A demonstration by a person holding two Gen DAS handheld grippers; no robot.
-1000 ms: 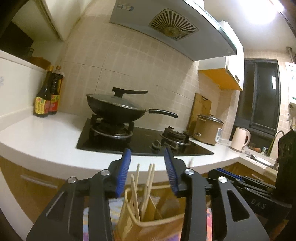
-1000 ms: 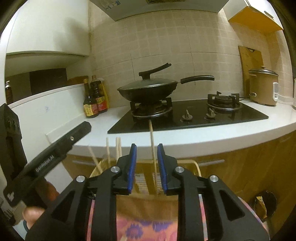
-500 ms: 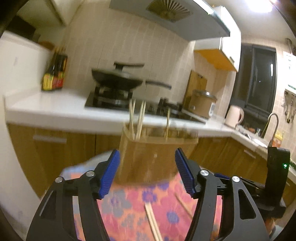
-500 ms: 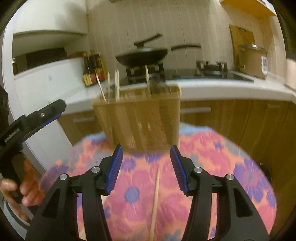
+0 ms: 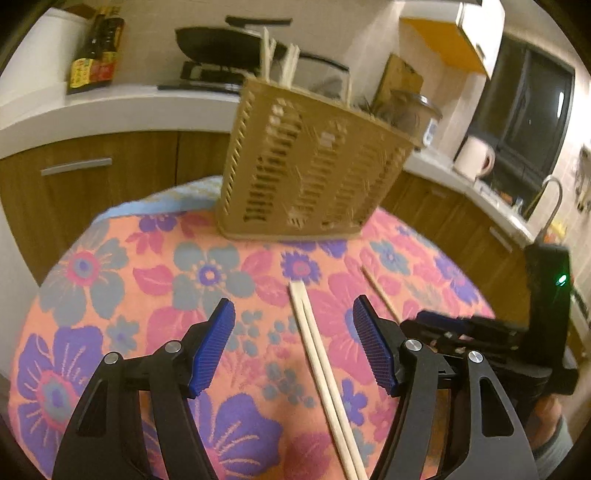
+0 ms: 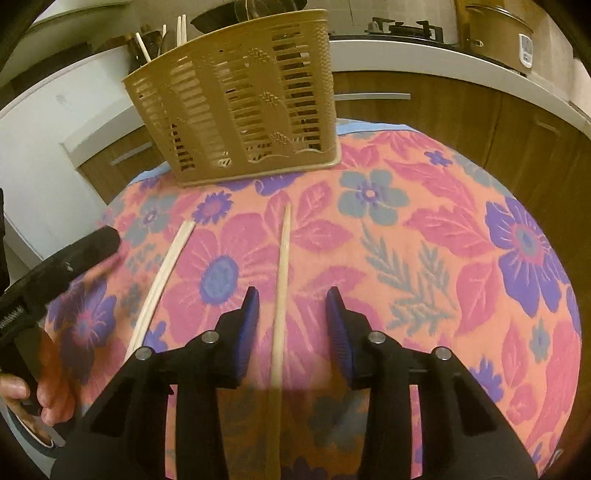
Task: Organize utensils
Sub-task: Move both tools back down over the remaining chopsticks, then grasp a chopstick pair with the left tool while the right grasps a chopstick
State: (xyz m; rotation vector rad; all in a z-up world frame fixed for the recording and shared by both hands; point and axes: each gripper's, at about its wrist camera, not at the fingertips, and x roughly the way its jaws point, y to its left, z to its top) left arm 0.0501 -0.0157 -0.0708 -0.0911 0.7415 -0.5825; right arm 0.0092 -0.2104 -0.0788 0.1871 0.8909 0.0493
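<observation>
A tan slatted utensil basket [image 5: 314, 162] stands at the far side of the flowered table and holds several chopsticks; it also shows in the right wrist view [image 6: 240, 99]. A pair of chopsticks [image 5: 321, 365] lies flat between the jaws of my open left gripper [image 5: 293, 336]. The same pair [image 6: 162, 273] lies left of my right gripper in the right wrist view. A single chopstick [image 6: 280, 288] lies between the jaws of my open right gripper [image 6: 291, 317]; it also shows in the left wrist view [image 5: 380, 291]. Both grippers hover above the cloth, empty.
The round table wears a pink and purple flowered cloth [image 6: 461, 236]. Behind it run wooden cabinets and a white counter [image 5: 92, 107] with sauce bottles [image 5: 96, 51], a wok [image 5: 225, 40], a rice cooker [image 6: 495, 33] and a kettle [image 5: 476, 158].
Both grippers have pulled back from above the basket and tilted down toward the table. The right gripper, shut near a chopstick over the basket a second ago, has opened.
</observation>
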